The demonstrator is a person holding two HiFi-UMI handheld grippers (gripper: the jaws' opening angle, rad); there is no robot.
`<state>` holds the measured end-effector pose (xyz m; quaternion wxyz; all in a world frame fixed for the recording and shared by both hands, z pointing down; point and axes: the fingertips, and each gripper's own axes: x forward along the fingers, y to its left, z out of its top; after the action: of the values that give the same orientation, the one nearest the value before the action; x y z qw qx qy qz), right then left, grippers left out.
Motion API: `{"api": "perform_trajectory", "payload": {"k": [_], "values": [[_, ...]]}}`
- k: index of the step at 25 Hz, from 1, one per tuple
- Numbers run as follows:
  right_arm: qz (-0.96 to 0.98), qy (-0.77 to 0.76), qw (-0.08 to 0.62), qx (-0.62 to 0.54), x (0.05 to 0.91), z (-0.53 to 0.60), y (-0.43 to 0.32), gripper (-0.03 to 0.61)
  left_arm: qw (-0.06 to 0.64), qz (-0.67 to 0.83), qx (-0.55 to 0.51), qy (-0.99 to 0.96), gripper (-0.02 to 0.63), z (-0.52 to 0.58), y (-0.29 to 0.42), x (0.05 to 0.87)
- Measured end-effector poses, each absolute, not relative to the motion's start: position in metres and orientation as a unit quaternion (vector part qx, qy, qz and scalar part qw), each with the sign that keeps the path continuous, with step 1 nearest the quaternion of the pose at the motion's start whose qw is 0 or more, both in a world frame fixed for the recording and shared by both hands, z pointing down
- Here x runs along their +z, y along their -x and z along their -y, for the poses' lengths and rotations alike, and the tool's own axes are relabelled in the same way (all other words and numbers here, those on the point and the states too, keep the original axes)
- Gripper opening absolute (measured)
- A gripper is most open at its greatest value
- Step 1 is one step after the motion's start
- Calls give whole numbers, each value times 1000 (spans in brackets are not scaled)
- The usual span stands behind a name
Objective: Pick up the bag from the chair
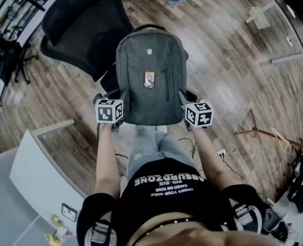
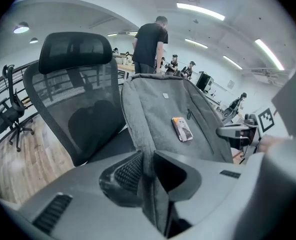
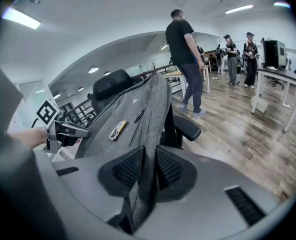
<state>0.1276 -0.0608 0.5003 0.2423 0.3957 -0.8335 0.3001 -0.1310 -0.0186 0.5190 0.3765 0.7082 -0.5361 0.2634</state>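
A grey backpack [image 1: 150,76] with a small colored patch on its front is held up in front of a black mesh office chair [image 1: 80,32]. My left gripper [image 1: 116,104] is shut on the bag's left side edge, whose fabric [image 2: 149,184] is pinched between the jaws. At the opposite side my right gripper [image 1: 189,105] is shut on the right edge, with grey fabric [image 3: 143,184] clamped between its pads. The same backpack [image 2: 173,119] fills the left gripper view, with the chair's backrest [image 2: 73,99] behind it. In the right gripper view the backpack [image 3: 133,119] leans away, hiding most of the chair.
A white desk [image 1: 34,178] stands at the lower left. A wooden tripod stand [image 1: 259,132] is on the floor to the right, with white furniture [image 1: 274,14] at the far right. A person [image 3: 185,59] stands beyond the chair, others behind. Another black chair [image 2: 10,114] sits by a railing.
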Motion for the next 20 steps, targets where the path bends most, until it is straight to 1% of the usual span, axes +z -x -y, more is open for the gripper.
{"api": "perform_trajectory", "payload": {"k": [20], "values": [[872,-371,194,254,409,6,-157,74,324,570,213,-724,81,-51,96,424]]}}
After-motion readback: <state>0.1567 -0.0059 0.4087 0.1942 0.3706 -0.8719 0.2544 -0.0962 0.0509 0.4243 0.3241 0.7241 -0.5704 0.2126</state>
